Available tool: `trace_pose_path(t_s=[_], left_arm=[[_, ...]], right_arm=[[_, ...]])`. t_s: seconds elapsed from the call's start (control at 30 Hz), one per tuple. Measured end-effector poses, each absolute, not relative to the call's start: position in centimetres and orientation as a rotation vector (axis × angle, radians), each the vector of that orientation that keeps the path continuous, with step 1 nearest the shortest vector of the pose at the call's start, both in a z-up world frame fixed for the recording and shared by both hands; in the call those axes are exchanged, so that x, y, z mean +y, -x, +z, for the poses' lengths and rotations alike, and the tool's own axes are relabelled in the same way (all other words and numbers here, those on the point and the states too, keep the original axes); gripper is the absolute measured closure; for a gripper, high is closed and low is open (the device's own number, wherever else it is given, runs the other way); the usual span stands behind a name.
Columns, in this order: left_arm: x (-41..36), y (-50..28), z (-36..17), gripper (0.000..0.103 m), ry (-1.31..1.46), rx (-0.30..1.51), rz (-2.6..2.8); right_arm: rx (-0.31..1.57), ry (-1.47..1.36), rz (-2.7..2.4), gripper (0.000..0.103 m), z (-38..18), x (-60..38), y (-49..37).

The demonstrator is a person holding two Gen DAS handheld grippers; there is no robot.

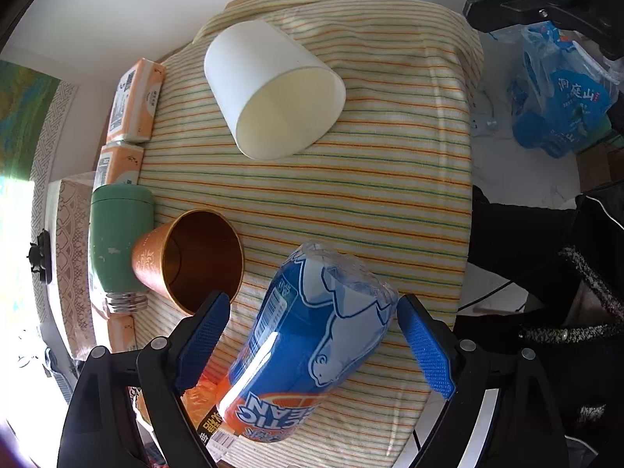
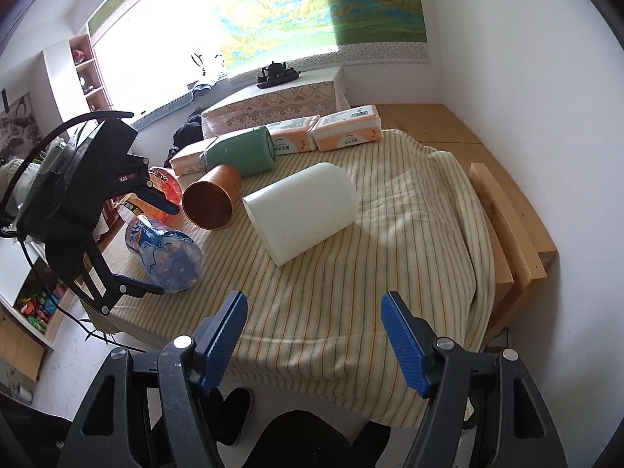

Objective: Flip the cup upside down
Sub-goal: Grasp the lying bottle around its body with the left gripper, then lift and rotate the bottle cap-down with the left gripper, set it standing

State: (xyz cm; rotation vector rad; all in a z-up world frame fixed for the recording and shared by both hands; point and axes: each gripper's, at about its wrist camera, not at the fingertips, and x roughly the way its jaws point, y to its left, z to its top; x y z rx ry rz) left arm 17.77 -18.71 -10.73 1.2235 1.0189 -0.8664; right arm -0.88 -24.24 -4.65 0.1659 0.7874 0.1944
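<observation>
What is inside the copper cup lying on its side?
The copper cup shows only bare inner wall and base through its open mouth. The left gripper's fingertip overlaps its lower rim, hiding a sliver.

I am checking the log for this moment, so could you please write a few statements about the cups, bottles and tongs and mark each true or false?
1. The white cup lies on its side on the striped cloth. True.
2. The copper cup stands upright. False: it lies on its side, with its open mouth showing.
3. The right tongs grip the white cup. False: they are open and apart from it.
4. The left tongs are open around the blue bottle. True.
5. The green bottle lies behind the copper cup. True.
</observation>
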Motion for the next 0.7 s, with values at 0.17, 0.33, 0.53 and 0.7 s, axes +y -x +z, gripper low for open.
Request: trace_pose_path(t_s=[0.17, 0.33, 0.53, 0.7], left_arm=[[-19.0, -18.0, -11.7, 0.012, -1.238, 1.086, -0.876], [-19.0, -18.1, -12.5, 0.029, -1.231, 1.108, -0.865], [-18.8, -18.3, -10.9, 0.029, -1.157, 1.062, -0.852], [-18.4, -18.2, -7.4, 0.029, -1.023, 0.956, -0.848]], right_arm=[[0.789, -0.187, 0.21, 0.036, -4.8, -24.3, 0.7], [0.795, -0.198, 0.211, 0.036, -5.0, -24.3, 0.6], [0.797, -0.193, 0.214, 0.036, -5.3, -24.1, 0.5], [0.795, -0.185, 0.221, 0.036, -5.2, -23.7, 0.5]])
